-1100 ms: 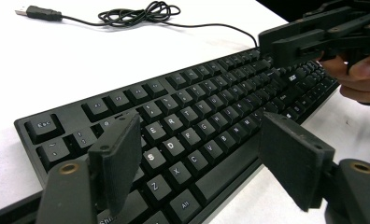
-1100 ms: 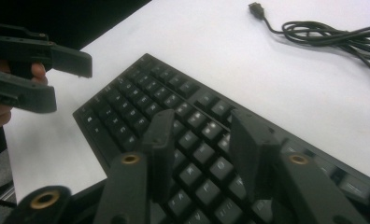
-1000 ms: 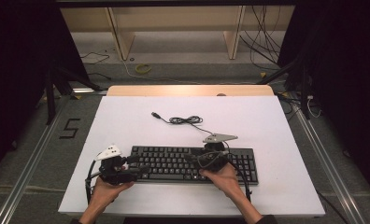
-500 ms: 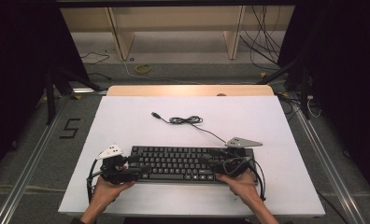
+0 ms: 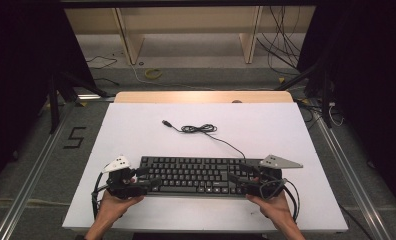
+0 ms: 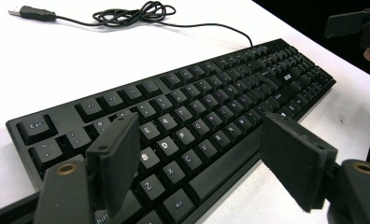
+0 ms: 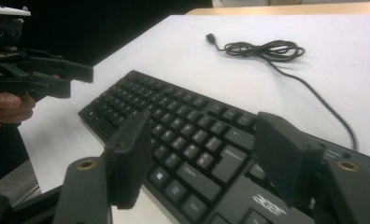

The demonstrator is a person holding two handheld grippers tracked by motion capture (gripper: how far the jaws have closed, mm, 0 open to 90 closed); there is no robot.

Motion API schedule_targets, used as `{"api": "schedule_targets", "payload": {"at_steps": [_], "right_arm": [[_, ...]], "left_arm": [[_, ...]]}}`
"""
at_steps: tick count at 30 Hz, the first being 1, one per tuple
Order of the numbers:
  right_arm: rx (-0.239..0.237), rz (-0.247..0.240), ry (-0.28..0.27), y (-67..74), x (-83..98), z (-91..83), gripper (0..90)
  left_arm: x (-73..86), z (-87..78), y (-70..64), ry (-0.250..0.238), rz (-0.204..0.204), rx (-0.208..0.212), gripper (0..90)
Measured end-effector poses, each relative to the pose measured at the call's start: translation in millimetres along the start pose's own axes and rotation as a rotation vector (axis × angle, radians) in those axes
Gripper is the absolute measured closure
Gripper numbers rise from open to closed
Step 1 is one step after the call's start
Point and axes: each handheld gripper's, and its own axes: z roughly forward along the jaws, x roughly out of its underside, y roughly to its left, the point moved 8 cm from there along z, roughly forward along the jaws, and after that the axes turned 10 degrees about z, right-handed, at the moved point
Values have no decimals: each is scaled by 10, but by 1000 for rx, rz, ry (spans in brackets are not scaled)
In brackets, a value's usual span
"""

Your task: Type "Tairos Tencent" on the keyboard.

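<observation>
Gripping the keyboard (image 5: 198, 175) evenly calls for both wide-open grippers, left gripper (image 6: 199, 158) and just-opened right gripper (image 7: 204, 156), to close squarely on its ends, nothing yet pinched.

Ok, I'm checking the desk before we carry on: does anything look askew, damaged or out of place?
Nothing stands out. The black keyboard lies flat and square to the white table's near edge, keys intact as far as visible. Its cable is loosely bunched behind it, with the USB plug lying unplugged on the table.
</observation>
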Motion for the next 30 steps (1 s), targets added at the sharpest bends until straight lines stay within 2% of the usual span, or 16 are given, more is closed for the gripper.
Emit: {"api": "schedule_targets", "payload": {"at_steps": [3,7,13,21,30], "right_arm": [[17,-11,-12,-37,47,-125,360],[42,-22,-18,-107,125,-232,356],[64,-14,-27,-194,246,-351,354],[89,-34,-37,-208,364,-417,336],[93,-31,-57,-220,346,-434,335]], "left_arm": [[10,-27,-6,-5,-1,3,283],[11,-51,4,-26,-29,16,280],[18,-51,-29,-27,-17,22,276],[23,-49,-109,-37,5,43,262],[25,-35,-115,-38,16,43,254]]}}
